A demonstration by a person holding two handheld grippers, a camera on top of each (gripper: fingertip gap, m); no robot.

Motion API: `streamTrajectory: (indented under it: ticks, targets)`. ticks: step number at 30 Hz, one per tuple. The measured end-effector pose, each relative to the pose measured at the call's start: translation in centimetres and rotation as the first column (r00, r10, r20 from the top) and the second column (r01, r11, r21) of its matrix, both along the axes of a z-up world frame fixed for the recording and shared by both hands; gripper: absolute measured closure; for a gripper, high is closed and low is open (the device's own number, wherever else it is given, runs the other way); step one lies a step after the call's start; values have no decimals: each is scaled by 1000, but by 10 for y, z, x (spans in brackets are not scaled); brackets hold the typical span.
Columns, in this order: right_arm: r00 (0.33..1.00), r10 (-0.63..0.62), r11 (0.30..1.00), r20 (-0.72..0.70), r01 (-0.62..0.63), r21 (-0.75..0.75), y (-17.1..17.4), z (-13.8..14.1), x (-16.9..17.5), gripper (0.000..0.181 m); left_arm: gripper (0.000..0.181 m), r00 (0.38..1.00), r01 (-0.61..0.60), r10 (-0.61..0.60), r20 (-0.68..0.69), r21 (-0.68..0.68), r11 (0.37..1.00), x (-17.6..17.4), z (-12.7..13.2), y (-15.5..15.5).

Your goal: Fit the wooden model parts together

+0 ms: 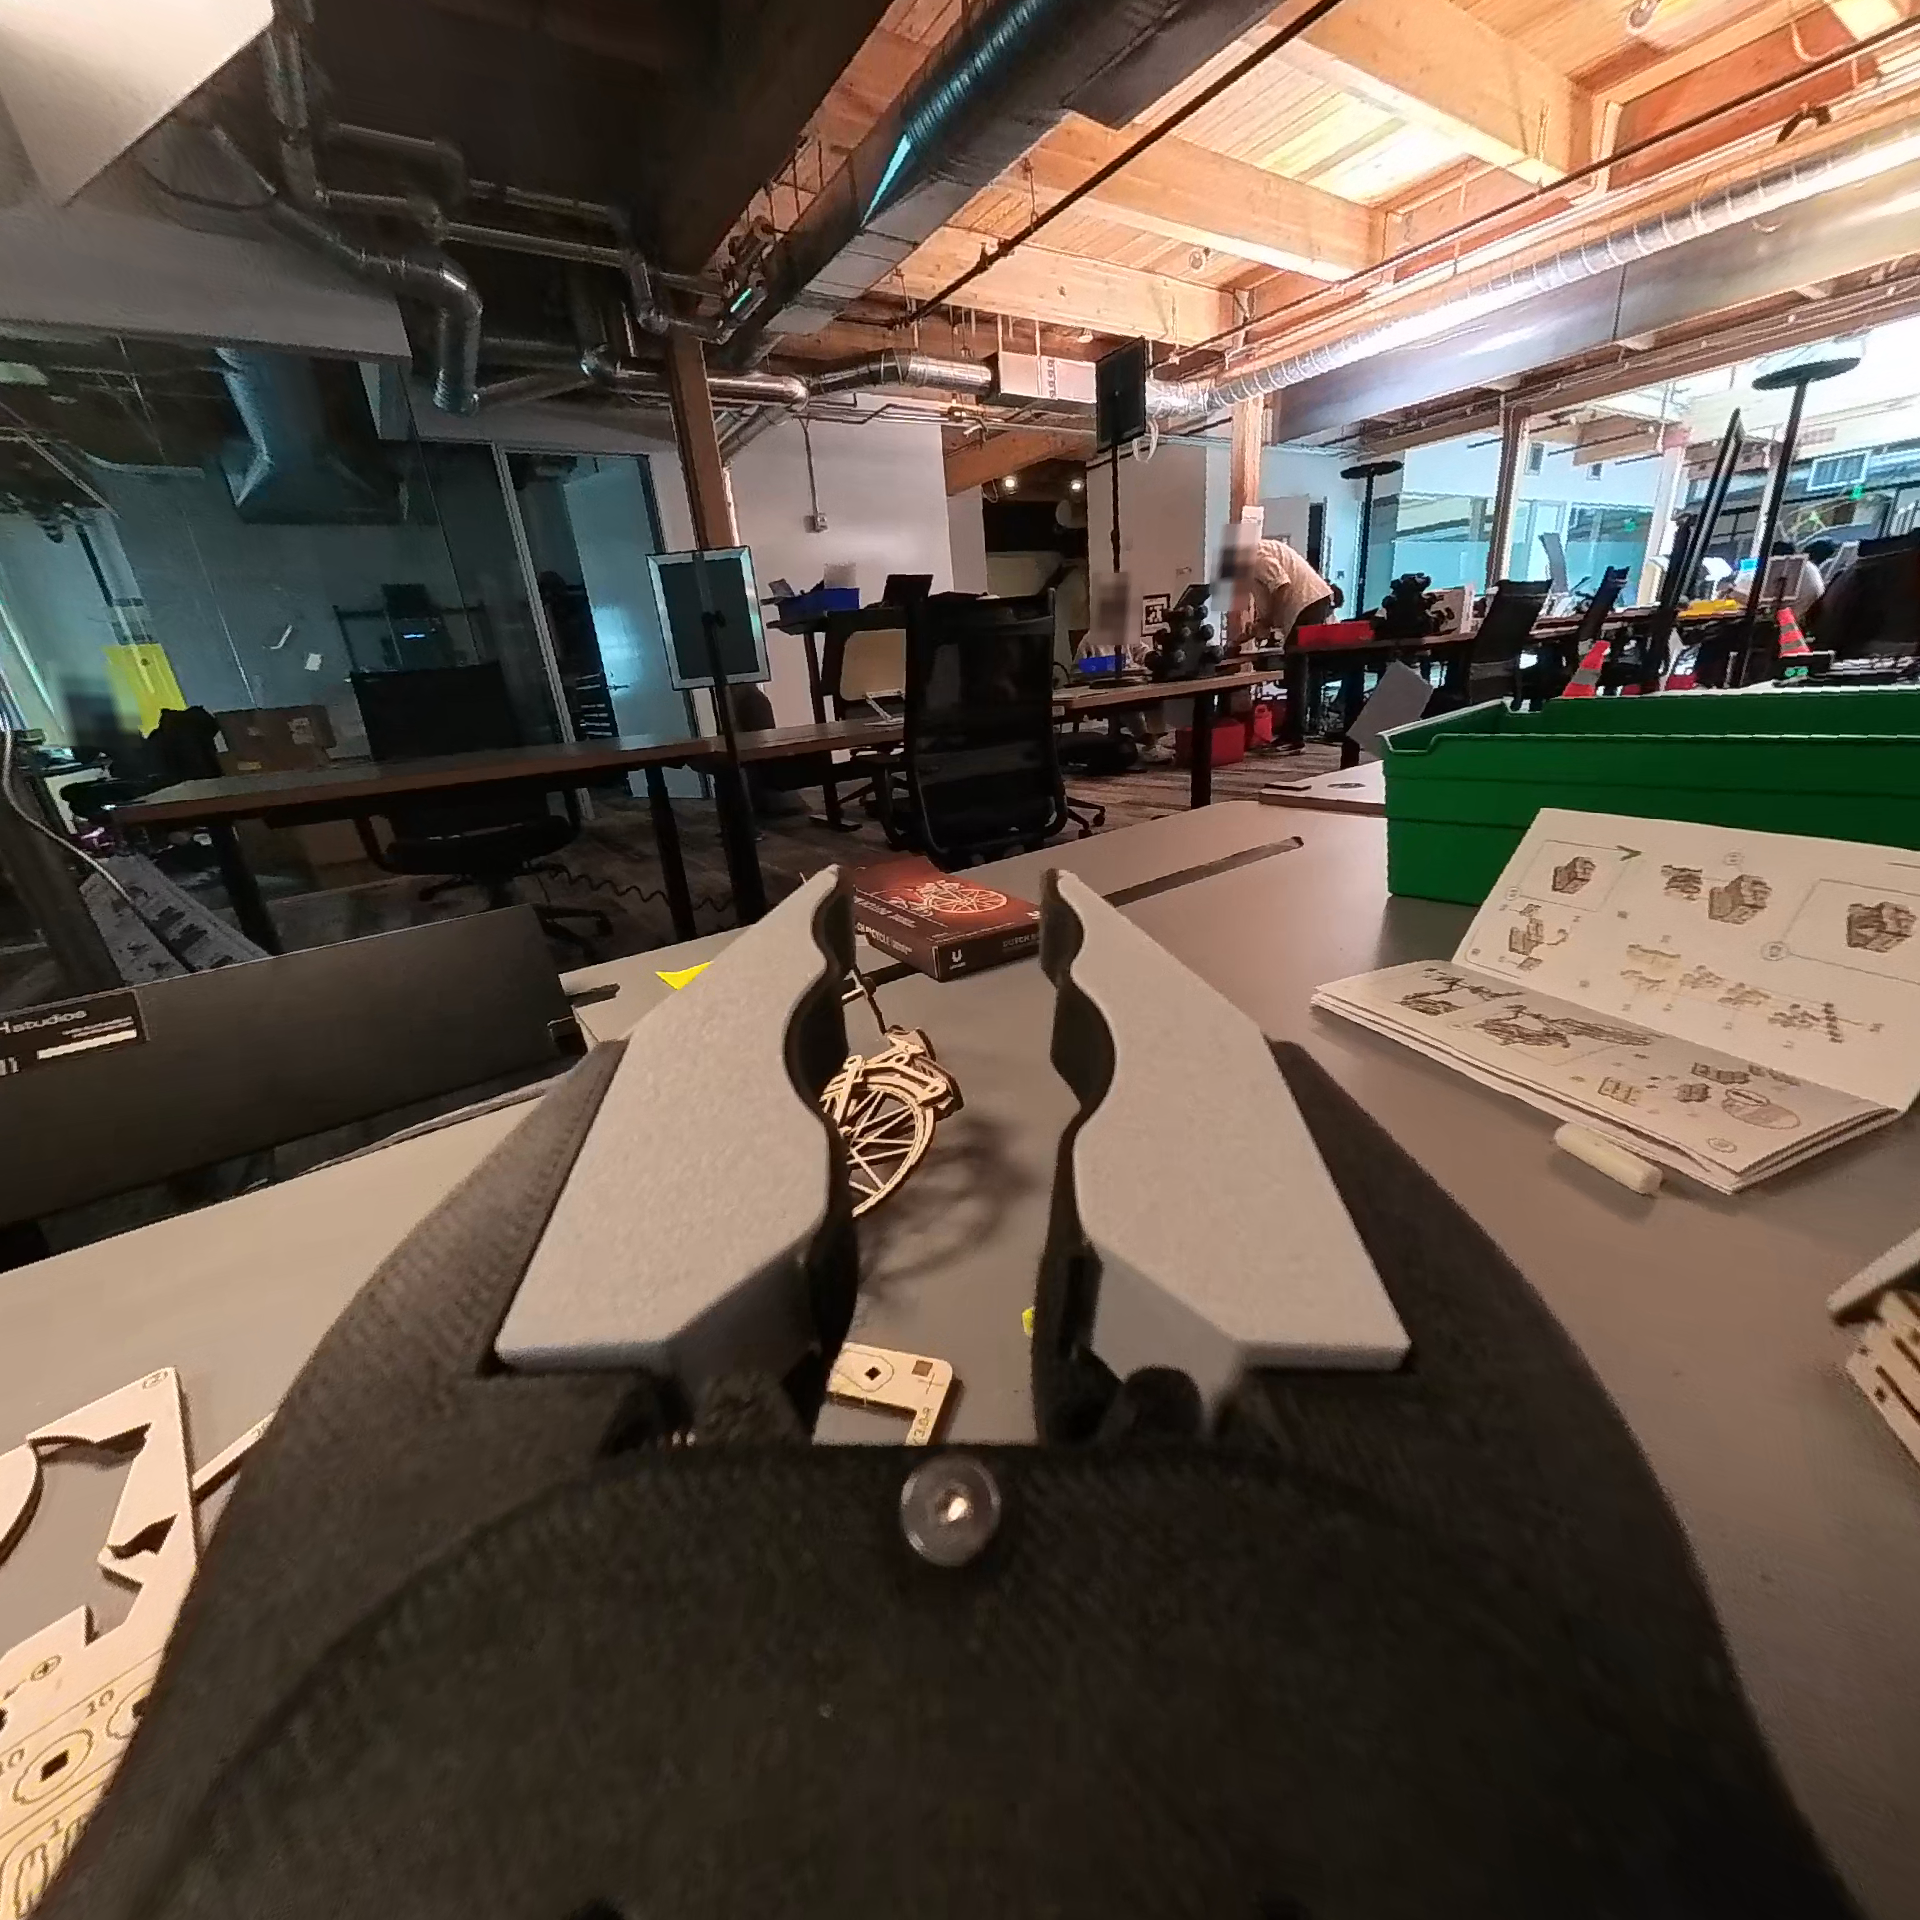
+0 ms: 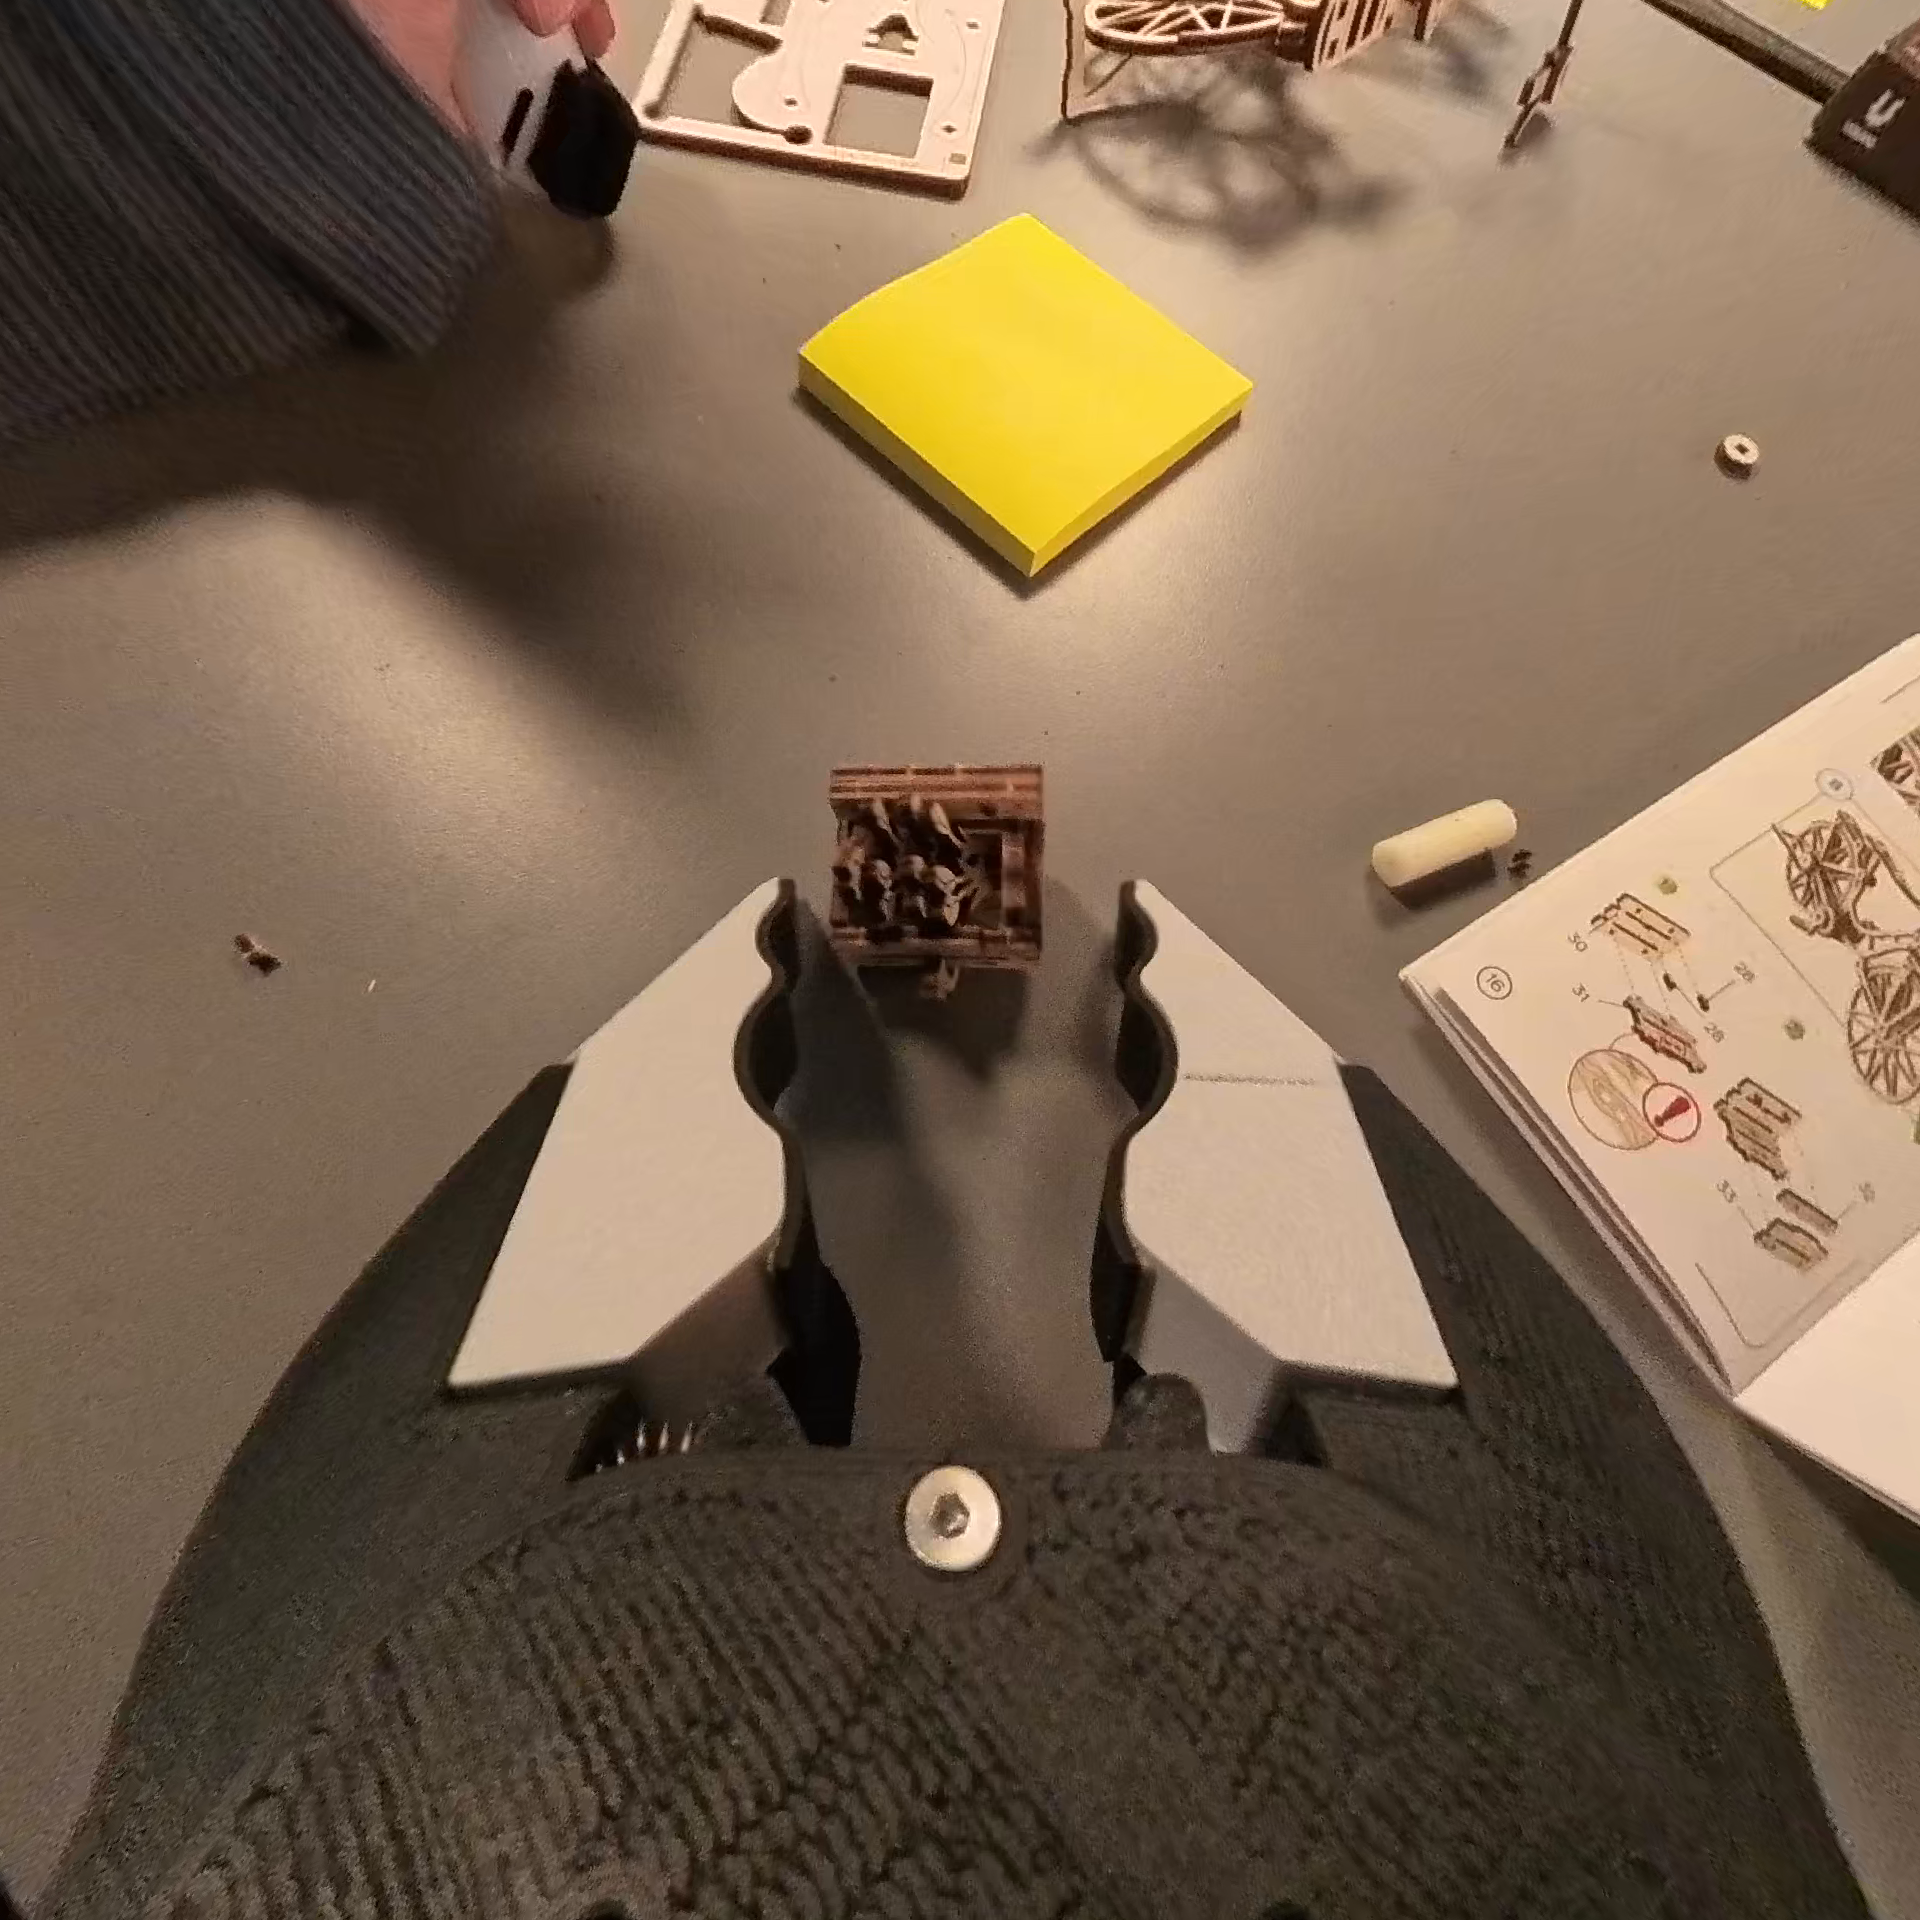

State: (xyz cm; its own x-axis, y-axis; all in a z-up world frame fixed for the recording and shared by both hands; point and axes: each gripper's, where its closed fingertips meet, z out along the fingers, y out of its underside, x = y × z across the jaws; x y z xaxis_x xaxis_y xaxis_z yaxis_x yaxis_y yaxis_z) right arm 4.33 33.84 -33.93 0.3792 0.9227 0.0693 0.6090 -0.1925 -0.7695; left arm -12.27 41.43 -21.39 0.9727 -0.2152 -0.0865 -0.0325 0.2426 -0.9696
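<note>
1. Right gripper (image 2: 951,914), seen from its own wrist camera: grey fingers (image 2: 665,1132) spread wide, gripping nothing, angled down at a grey table (image 2: 416,727).
2. Just beyond the fingertips, between them – a small dark wooden box-like assembly (image 2: 935,878) resting on the table, with little carved pieces packed inside; whether the left fingertip touches it cannot be told.
3. Farther ahead, a yellow sticky-note pad (image 2: 1023,390) lying flat, well apart from the assembly.
4. To the right, a short cream-coloured stick (image 2: 1444,842) beside an open instruction booklet (image 2: 1704,1060) with assembly drawings.
5. At the far edge, a pale wooden sheet with punched-out shapes (image 2: 831,94) and a partly built spoked-wheel model (image 2: 1226,42); top left, a striped sleeve (image 2: 208,177).
6. Left gripper (image 1: 940,914), from its own wrist camera: grey fingers (image 1: 696,1132) parted, empty, held nearly level above the table.
7. In the gap between them, the wooden wheel of the model (image 1: 883,1117) standing on the table; close under the gripper body, a small flat wooden piece (image 1: 894,1387).
8. Past the fingertips – a dark cardboard box (image 1: 945,920).
9. To the right, the open booklet and a green plastic bin (image 1: 1662,790); lower left, a punched wooden sheet.
10. Beyond the table, a workshop with desks, office chairs and an exposed timber ceiling.
</note>
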Motion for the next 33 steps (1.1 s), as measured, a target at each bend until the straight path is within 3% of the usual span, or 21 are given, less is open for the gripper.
streamTrajectory:
  ticks: [2,4,8,10,14,17,20,24,33]
  targets:
    - [1000,-19,1000,-1,19,4,-2,0,4,113,147,1000,1,-1,3,-3,1000,0,0,-1]
    - [998,-55,998,-16,56,32,-4,4,13,93,146,1000,-3,3,4,4,1000,-1,2,-4]
    - [971,-198,964,-132,218,153,2,29,62,99,142,998,7,-5,-67,21,1000,15,15,-18]
    - [930,-315,904,-189,355,238,20,46,103,107,142,989,59,-54,-136,35,998,50,32,-33]
    - [838,-454,802,-301,532,272,56,70,161,118,142,942,268,-271,-197,-39,963,156,48,-66]
    - [825,-450,809,-341,539,235,73,74,165,126,142,922,301,-305,-238,-52,952,203,52,-73]
    - [844,-438,809,-311,520,273,81,71,160,126,143,917,318,-332,-222,-100,943,223,50,-68]
    - [866,-424,808,-265,494,322,84,68,156,130,143,910,311,-343,-233,-162,936,232,50,-55]
    - [861,-412,833,-297,488,259,87,63,152,133,145,906,330,-374,-201,-219,918,240,46,-41]
